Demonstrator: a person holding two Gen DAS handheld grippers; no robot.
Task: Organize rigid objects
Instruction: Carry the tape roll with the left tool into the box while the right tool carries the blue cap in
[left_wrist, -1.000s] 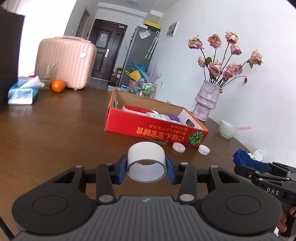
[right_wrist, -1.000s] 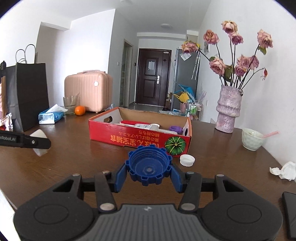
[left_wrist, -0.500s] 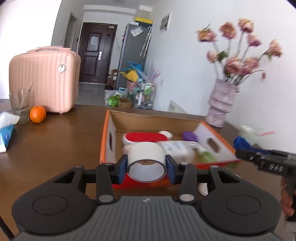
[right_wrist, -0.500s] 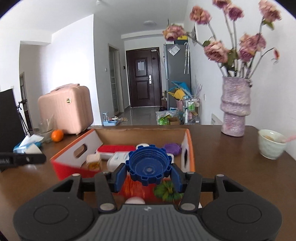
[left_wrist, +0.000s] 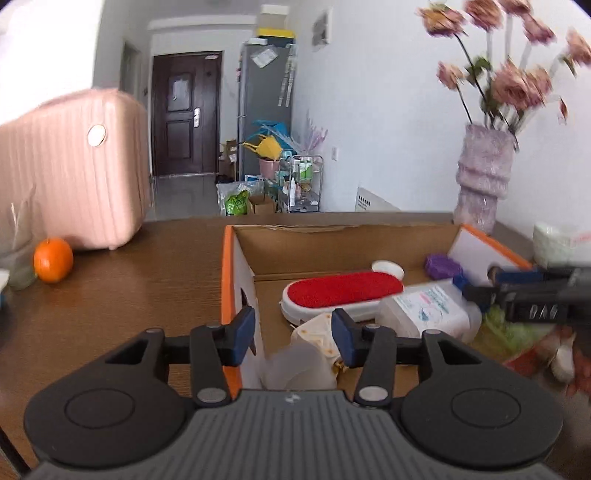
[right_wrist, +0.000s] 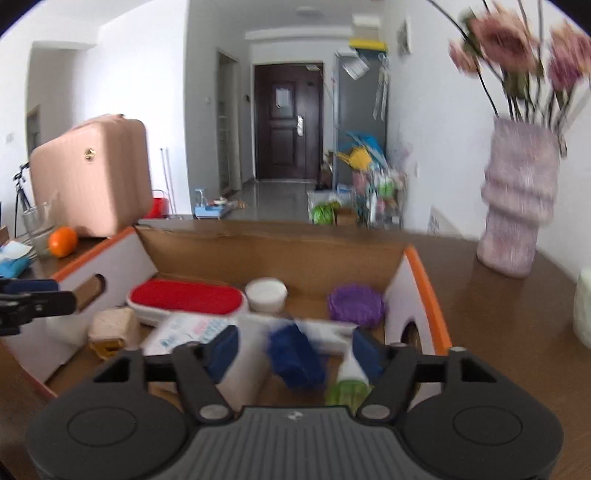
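Note:
Both grippers hover over the open cardboard box (left_wrist: 236, 266) (right_wrist: 417, 269). My left gripper (left_wrist: 293, 334) is open; the white tape roll (left_wrist: 295, 363) is a blur just below its fingers, falling into the box. My right gripper (right_wrist: 293, 350) is open; the blue cap (right_wrist: 295, 360) is a blur between its fingers, dropping. The box holds a red-topped brush (left_wrist: 343, 290) (right_wrist: 186, 297), a white bottle (left_wrist: 424, 312), a white lid (right_wrist: 266, 291) and a purple cap (right_wrist: 354, 304). The right gripper also shows at the right of the left wrist view (left_wrist: 524, 295).
The box sits on a brown wooden table (left_wrist: 129, 280). A pink suitcase (left_wrist: 70, 170), an orange (left_wrist: 53, 259) and a glass (right_wrist: 37, 225) stand at the left. A purple vase with roses (right_wrist: 517, 206) and a pale bowl (left_wrist: 554, 245) stand at the right.
Both grippers moved forward over the box and opened. The tape roll left the left gripper and the blue cap left the right gripper; both are falling into the box.

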